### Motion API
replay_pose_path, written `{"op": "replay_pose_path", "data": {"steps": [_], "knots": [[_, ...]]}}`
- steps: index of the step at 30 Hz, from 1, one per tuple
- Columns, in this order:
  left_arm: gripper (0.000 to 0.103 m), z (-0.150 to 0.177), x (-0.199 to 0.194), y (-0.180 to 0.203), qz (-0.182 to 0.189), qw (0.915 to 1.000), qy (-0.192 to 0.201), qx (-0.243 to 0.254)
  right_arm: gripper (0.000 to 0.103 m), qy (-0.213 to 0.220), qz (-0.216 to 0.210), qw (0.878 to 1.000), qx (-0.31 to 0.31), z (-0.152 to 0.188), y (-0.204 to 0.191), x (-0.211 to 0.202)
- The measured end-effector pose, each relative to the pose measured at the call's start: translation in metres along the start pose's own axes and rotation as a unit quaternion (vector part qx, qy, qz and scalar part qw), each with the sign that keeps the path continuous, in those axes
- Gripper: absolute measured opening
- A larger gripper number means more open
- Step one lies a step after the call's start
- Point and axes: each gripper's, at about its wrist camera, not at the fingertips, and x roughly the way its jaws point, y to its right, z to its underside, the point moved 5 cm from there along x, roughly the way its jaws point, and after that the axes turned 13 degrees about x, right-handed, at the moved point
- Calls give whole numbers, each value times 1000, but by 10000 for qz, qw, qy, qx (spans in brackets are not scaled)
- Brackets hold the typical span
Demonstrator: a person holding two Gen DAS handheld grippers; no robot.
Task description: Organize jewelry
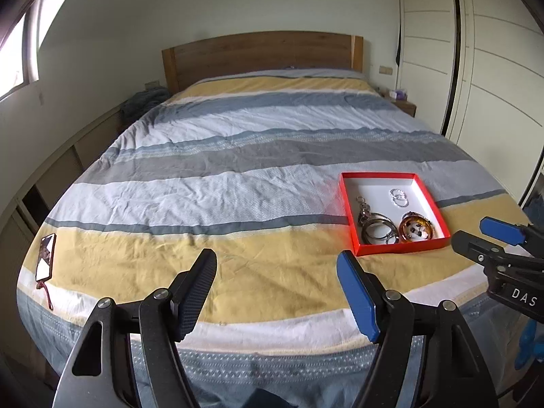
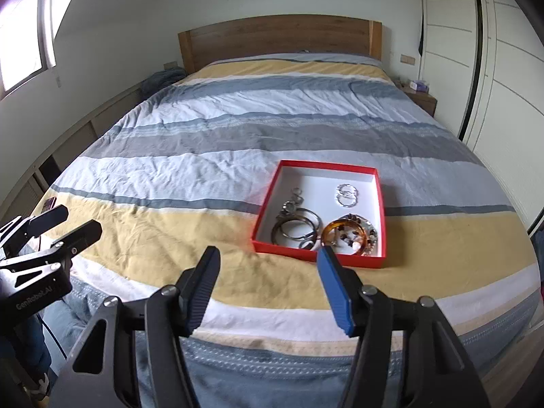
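Both grippers — left gripper [image 1: 277, 292] and right gripper [image 2: 268, 289] — hang apart-jawed, empty, over the bed's [image 1: 238, 183] foot edge; jewelry gathered in the red tray [image 2: 380, 210] near its right edge, probably done.

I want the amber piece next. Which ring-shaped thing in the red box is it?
The tortoiseshell bangle in the red box's near right corner. It is translucent orange-brown; the large hoops left of it are dark metal, and the small rings behind are silver.

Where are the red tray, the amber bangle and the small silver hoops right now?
red tray [image 2: 318, 255]: right wrist view, on its near red wall.
amber bangle [image 2: 327, 233]: right wrist view, on its left rim, near right corner of the tray.
small silver hoops [image 1: 398, 198]: left wrist view, on the overlapping rings.
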Motion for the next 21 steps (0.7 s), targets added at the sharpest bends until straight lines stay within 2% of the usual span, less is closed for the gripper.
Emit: {"op": "replay_pose_path", "data": {"steps": [5,8,11,15,21], "knots": [[72,11,-15,-6,-12,9999,137,-30,63,139,5,9999,-93,9,-13,-14],[83,18,-23,-11,-68,9997,216,-3,64,165,-1,9998,-130,14,-19,-21],[85,24,-32,-17,-90,9994,322,-21,64,219,-25,9997,-142,20,-24,-30],[96,32,-46,-23,-167,9987,478,-29,65,256,-51,9995,-185,26,-29,-37],[103,39,-60,-34,-249,9977,618,-140,65,273,-34,9992,-283,34,-36,-43]]}}
